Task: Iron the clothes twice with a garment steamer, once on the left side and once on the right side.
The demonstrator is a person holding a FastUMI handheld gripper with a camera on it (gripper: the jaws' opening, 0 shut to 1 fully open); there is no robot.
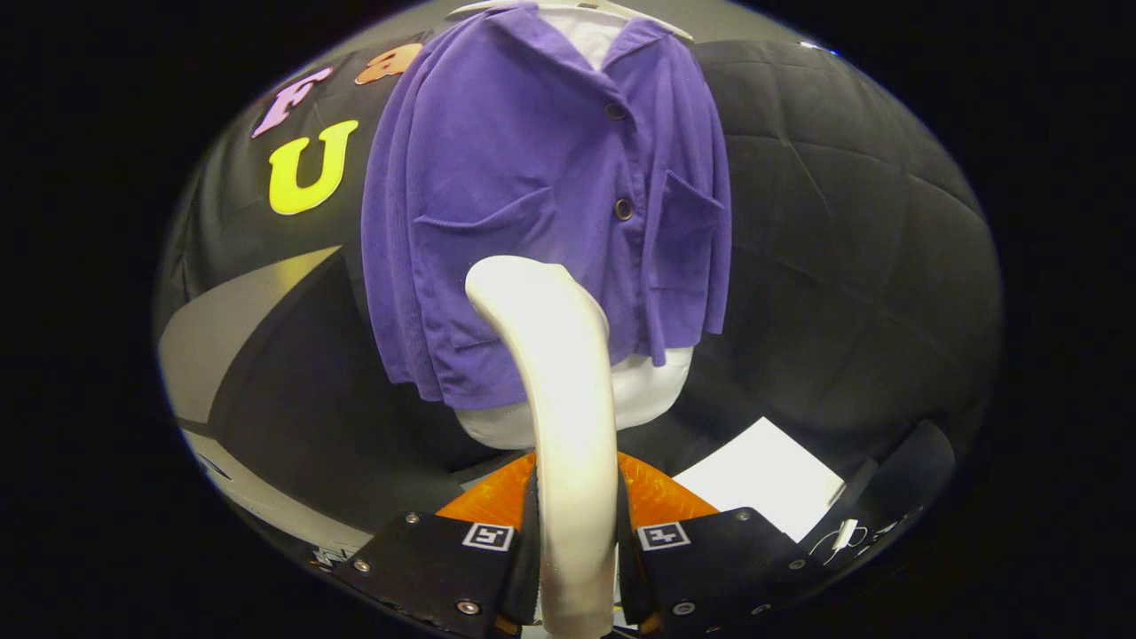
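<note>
- Biggest thing: purple jacket [532,204], hung on a hanger [639,16] over a white inner garment [652,395] whose hem shows below it. It sits beyond the steamer head, at 12 o'clock from our tool, w/ the black booth wall behind.
- Jacket is buttoned at the front, one chest pocket on each side of the button line; fabric hangs w/ soft folds, esp. at the lower hem toward 10 o'clock.
- Steamer [568,426]: white curved body rising from between the fingers, head ending in front of the jacket's lower middle. We can't tell whether the head touches the cloth or sits just short of it.
- Orange part [488,497] shows just behind the steamer body, near the fingers; what it is we can't say.
- White sheet [763,484] lies at approx. 2 o'clock from the tool, on a dark surface, apart from the jacket.
- Tool [577,568]: closed narrow, both fingers pressing the steamer body from either side – a firm hold.
- To do this step well, we judge: pick one side of the button line, keep the head close & square to the cloth, run one slow straight pass along the panel, avoid snagging pocket edges & buttons, then do the other side.
</note>
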